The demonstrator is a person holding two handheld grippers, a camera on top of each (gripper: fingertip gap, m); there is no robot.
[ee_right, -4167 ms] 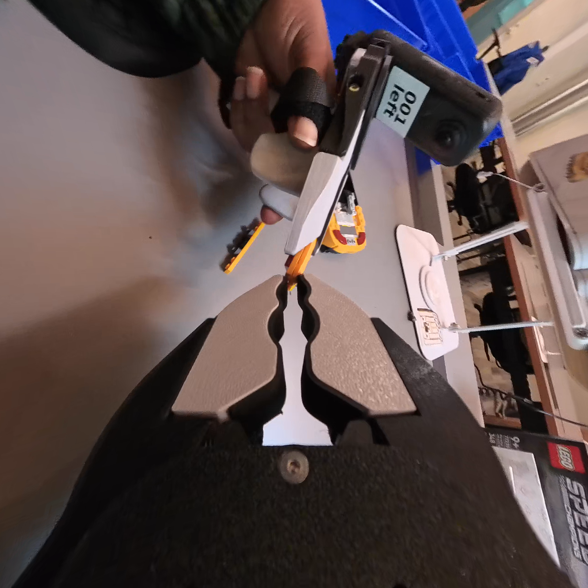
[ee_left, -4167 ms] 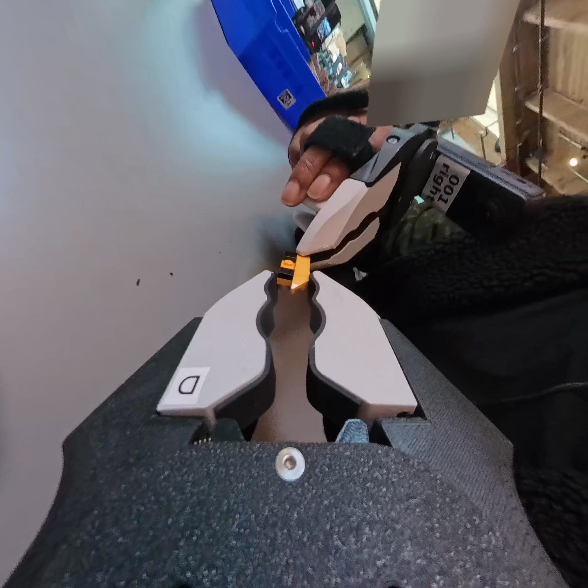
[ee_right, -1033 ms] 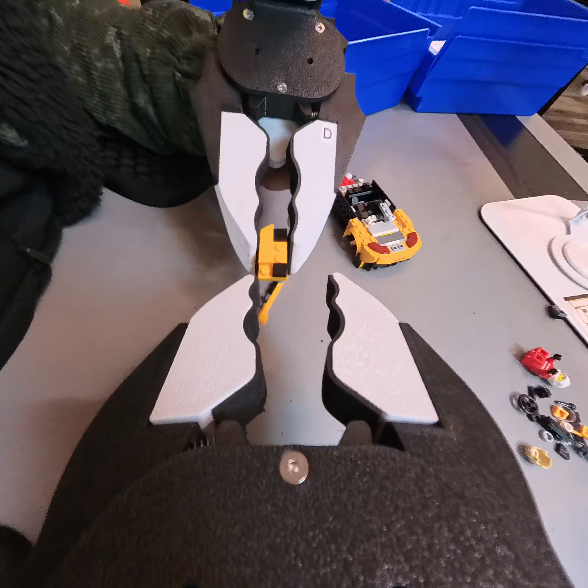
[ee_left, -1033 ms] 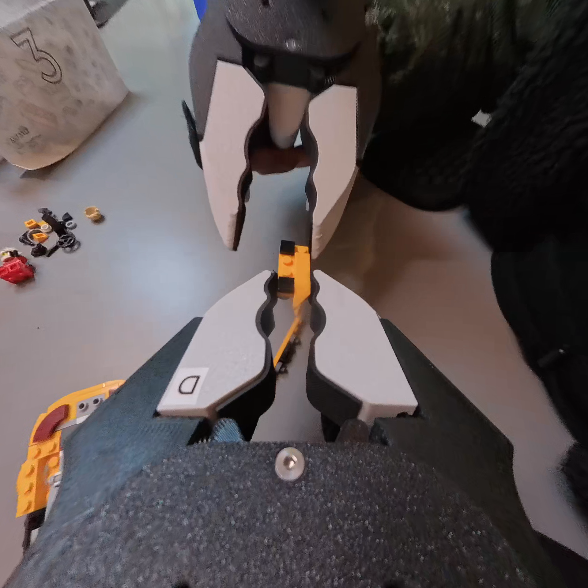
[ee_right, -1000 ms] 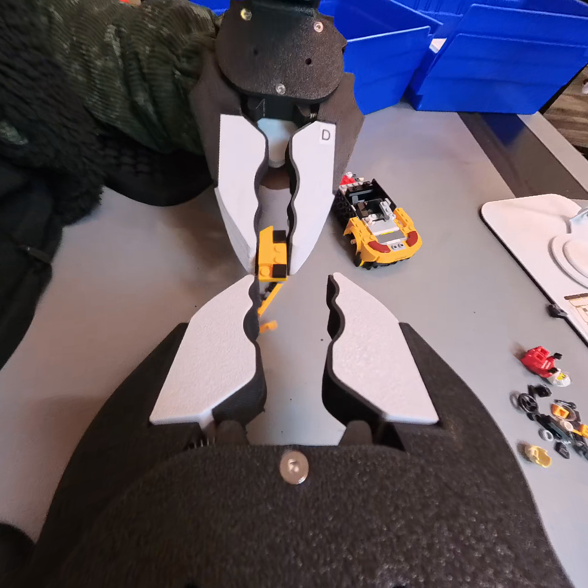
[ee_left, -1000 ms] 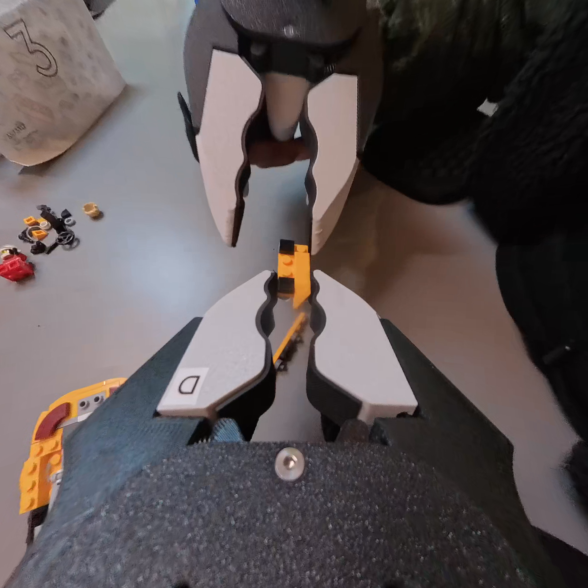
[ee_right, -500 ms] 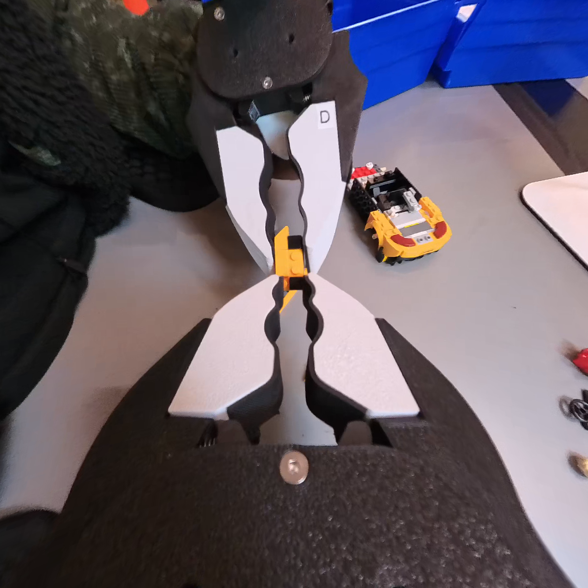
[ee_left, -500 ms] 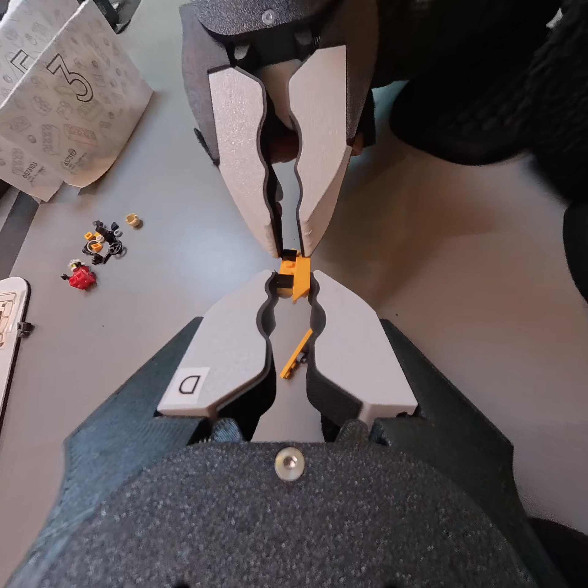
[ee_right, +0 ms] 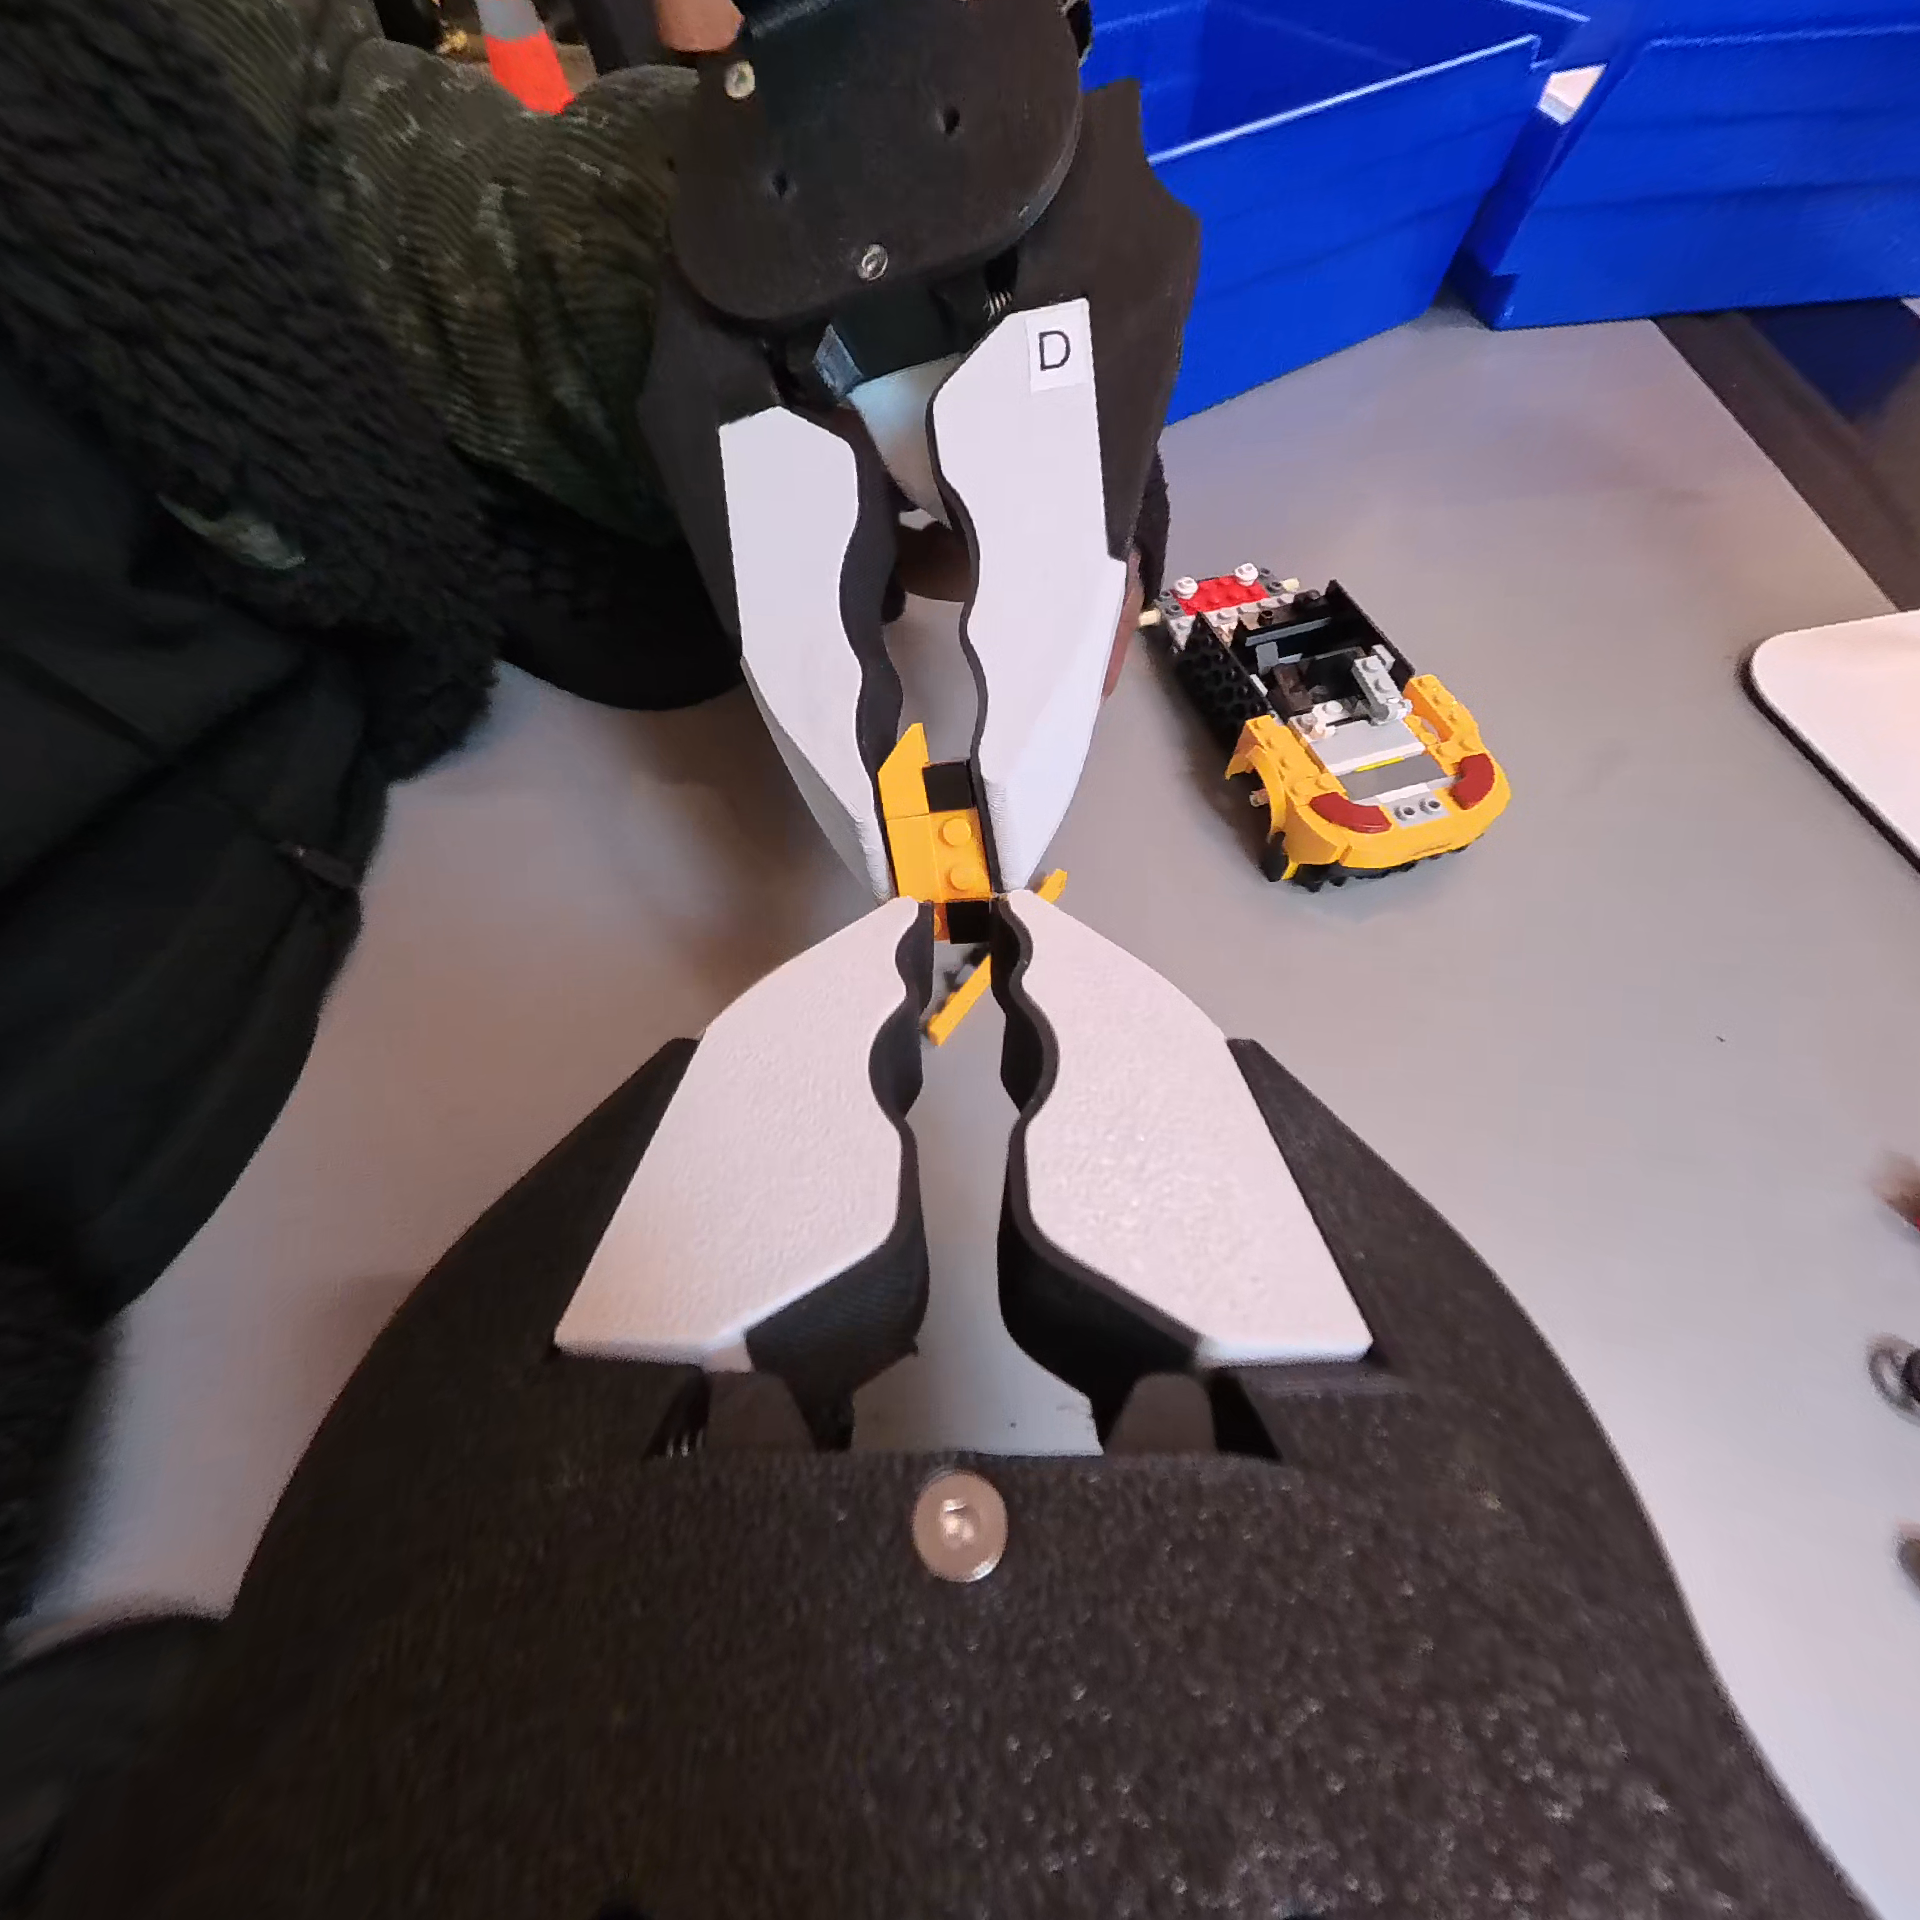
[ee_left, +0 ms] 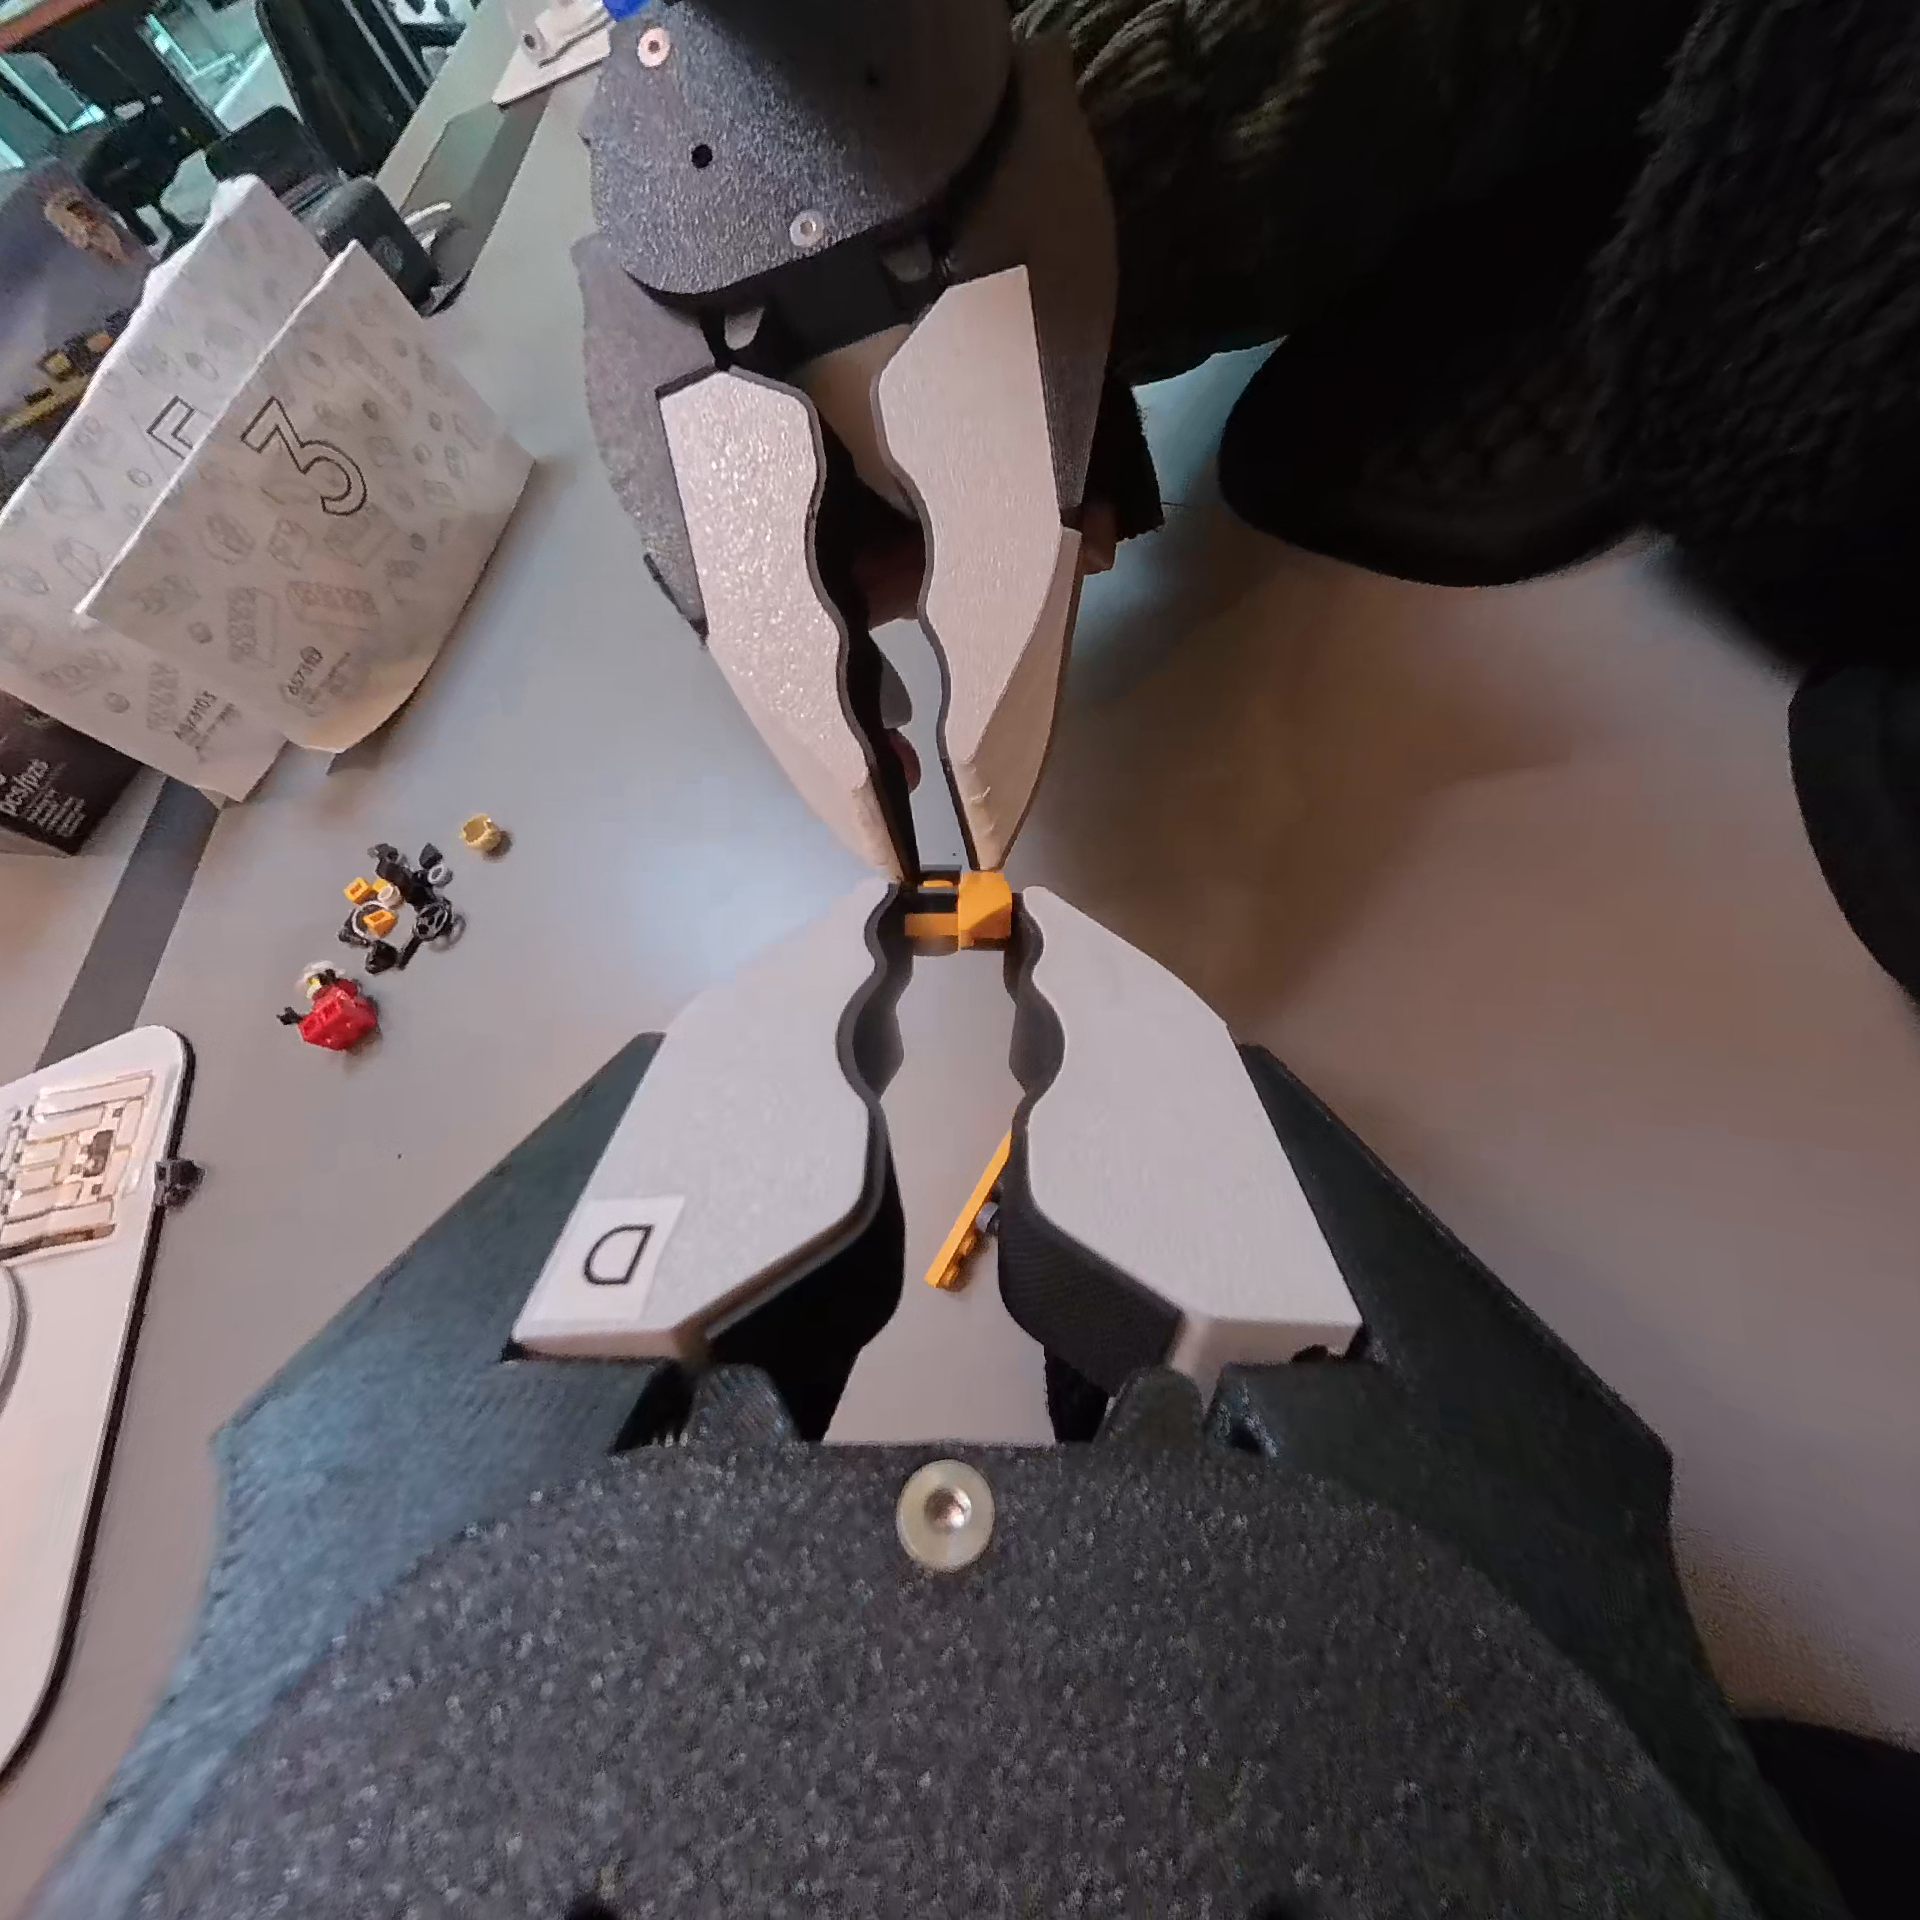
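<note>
My left gripper point(ee_left: 953, 906) is shut on a small orange and black brick assembly point(ee_left: 982, 909) and holds it above the grey table point(ee_left: 1351, 935). My right gripper point(ee_right: 961, 916) faces it tip to tip and is shut on the black end point(ee_right: 966, 923) of the same assembly point(ee_right: 940, 831). In the left wrist view the right gripper point(ee_left: 940, 864) comes down from above. In the right wrist view the left gripper point(ee_right: 943, 883) pinches the orange part from both sides. A thin orange plate point(ee_left: 966, 1216) lies on the table under the grippers and also shows in the right wrist view point(ee_right: 961, 1000).
A partly built yellow and black toy car point(ee_right: 1340, 727) stands right of the grippers. Blue bins point(ee_right: 1351, 187) line the back. A white board point(ee_right: 1849, 707) lies at the right edge. Small loose parts point(ee_left: 400, 914), a red piece point(ee_left: 332, 1023) and printed paper bags point(ee_left: 260, 540) lie to the left. The tips of both grippers are at nearly the same place. From either gripper's tips it is about 25 centimeters to the red piece point(ee_left: 332, 1023).
My right gripper was open a second ago; it moved in and its pads came together on the black end of the assembly. The left gripper kept its hold throughout.
</note>
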